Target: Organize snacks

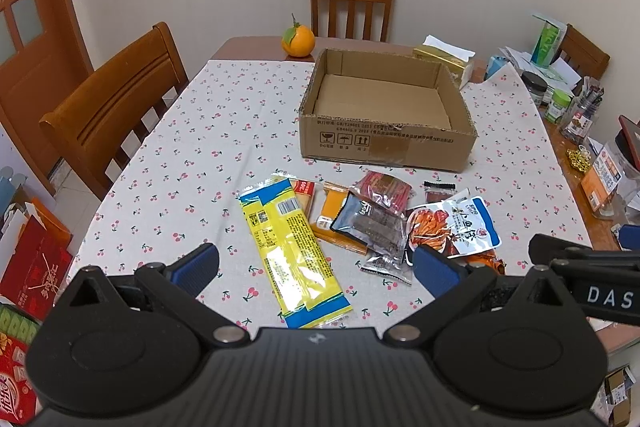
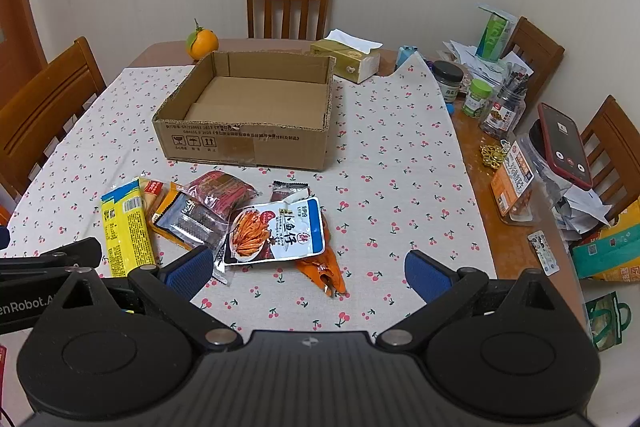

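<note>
Snacks [image 2: 224, 223] heaped near tabletop's front edge, cardboard box [image 2: 248, 111] empty.
Left gripper [image 1: 316, 267], right gripper [image 2: 308, 273]: wide open, holding nothing; first pickup probably next.

My matte black plastic left gripper [image 1: 316, 263] and right gripper [image 2: 307, 269] carry ribbed blue pads, silver pivot screws and white lettering.

Orange packet [image 2: 324, 269] — largely covered by the white-and-blue fish-snack pouch [image 2: 276, 229], only its lower end showing. Dark packet [image 1: 370, 223] overlaps an orange wrapper [image 1: 334, 205] and a red one [image 1: 386, 189]. Small print on the cardboard box [image 1: 384, 143] is too fine to read. Phone [image 2: 564, 147] hides the jar top behind it; red cartons [image 1: 24, 307] — cut by the left edge.
</note>
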The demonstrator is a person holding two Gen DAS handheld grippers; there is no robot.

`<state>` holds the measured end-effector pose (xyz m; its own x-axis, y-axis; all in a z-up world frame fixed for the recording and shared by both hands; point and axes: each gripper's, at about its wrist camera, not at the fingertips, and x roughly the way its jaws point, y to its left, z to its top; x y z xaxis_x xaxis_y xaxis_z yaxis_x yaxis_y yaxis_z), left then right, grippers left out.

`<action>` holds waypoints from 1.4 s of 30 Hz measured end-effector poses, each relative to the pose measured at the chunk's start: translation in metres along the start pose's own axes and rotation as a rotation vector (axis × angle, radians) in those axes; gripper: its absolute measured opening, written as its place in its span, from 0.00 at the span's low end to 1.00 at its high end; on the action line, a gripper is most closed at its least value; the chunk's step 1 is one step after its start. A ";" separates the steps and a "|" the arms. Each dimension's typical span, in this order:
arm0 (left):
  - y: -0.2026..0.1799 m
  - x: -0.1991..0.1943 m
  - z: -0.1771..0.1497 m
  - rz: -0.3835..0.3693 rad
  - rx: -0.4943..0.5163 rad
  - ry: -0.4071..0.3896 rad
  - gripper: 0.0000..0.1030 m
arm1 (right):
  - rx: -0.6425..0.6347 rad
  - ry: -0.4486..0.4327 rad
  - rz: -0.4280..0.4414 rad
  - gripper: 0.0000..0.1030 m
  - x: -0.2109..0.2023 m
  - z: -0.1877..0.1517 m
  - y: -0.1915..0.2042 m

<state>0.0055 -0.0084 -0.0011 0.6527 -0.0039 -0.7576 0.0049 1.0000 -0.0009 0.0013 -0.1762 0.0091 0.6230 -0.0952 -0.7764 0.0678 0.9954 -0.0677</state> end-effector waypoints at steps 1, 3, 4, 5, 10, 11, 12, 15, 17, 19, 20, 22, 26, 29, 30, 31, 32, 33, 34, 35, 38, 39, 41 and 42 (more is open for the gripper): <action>0.000 0.001 0.000 0.000 -0.001 0.001 0.99 | 0.000 0.001 0.001 1.00 0.001 0.000 0.000; 0.001 0.001 0.000 0.000 -0.001 0.001 0.99 | 0.000 0.001 0.001 1.00 0.002 0.001 0.001; 0.001 0.002 0.001 0.000 -0.002 0.003 0.99 | 0.000 0.002 0.002 1.00 0.002 0.001 0.000; 0.001 0.003 0.001 0.000 -0.003 0.004 0.99 | 0.000 0.003 0.002 1.00 0.002 0.001 0.001; 0.001 0.007 0.002 0.002 -0.007 0.009 0.99 | -0.001 0.004 0.004 1.00 0.004 0.001 0.001; 0.001 0.007 0.002 0.002 -0.007 0.010 0.99 | -0.002 0.004 0.005 1.00 0.004 0.001 0.002; 0.001 0.007 0.002 0.002 -0.009 0.010 0.99 | -0.003 0.005 0.006 1.00 0.005 0.001 0.002; 0.002 0.010 0.002 0.003 -0.010 0.010 0.99 | -0.009 0.003 0.010 1.00 0.007 0.002 0.004; 0.003 0.012 0.002 0.003 -0.012 0.015 0.99 | -0.013 0.003 0.012 1.00 0.008 0.003 0.005; 0.005 0.014 0.002 -0.001 -0.016 0.014 0.99 | -0.017 0.004 0.013 1.00 0.010 0.003 0.006; 0.006 0.015 0.002 -0.003 -0.019 0.015 0.99 | -0.019 0.002 0.016 1.00 0.010 0.003 0.006; 0.007 0.018 0.002 -0.008 -0.021 0.011 0.99 | -0.023 0.000 0.018 1.00 0.012 0.003 0.007; 0.009 0.023 0.002 -0.010 -0.014 0.008 0.99 | -0.037 -0.011 0.022 1.00 0.014 0.004 0.011; 0.011 0.028 0.001 -0.027 -0.008 -0.017 0.99 | -0.056 -0.027 0.037 1.00 0.017 0.004 0.013; 0.012 0.031 0.000 -0.032 -0.011 -0.028 0.99 | -0.067 -0.042 0.043 1.00 0.019 0.003 0.013; 0.014 0.033 -0.001 -0.034 -0.014 -0.041 0.99 | -0.082 -0.055 0.048 1.00 0.020 0.002 0.014; 0.015 0.038 -0.002 -0.032 -0.014 -0.055 0.99 | -0.095 -0.065 0.053 1.00 0.022 0.001 0.015; 0.016 0.042 -0.003 -0.026 -0.013 -0.062 0.99 | -0.108 -0.076 0.058 1.00 0.024 -0.001 0.015; 0.017 0.047 -0.005 -0.021 -0.012 -0.076 0.99 | -0.115 -0.084 0.057 1.00 0.026 -0.002 0.014; 0.018 0.053 -0.007 -0.014 -0.012 -0.090 0.99 | -0.122 -0.087 0.055 1.00 0.029 -0.003 0.013; 0.021 0.075 -0.014 0.003 -0.022 -0.084 0.99 | -0.131 -0.086 0.045 1.00 0.037 -0.006 0.008; 0.022 0.084 -0.016 0.006 -0.026 -0.072 0.99 | -0.132 -0.089 0.039 1.00 0.039 -0.008 0.006; 0.023 0.100 -0.021 0.020 -0.030 -0.062 0.99 | -0.129 -0.093 0.030 1.00 0.042 -0.011 0.001; 0.023 0.108 -0.022 0.032 -0.031 -0.050 0.99 | -0.123 -0.092 0.027 1.00 0.043 -0.012 -0.001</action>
<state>0.0589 0.0142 -0.0974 0.6892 0.0285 -0.7240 -0.0393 0.9992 0.0020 0.0188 -0.1813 -0.0318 0.6927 -0.0634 -0.7185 -0.0425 0.9908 -0.1284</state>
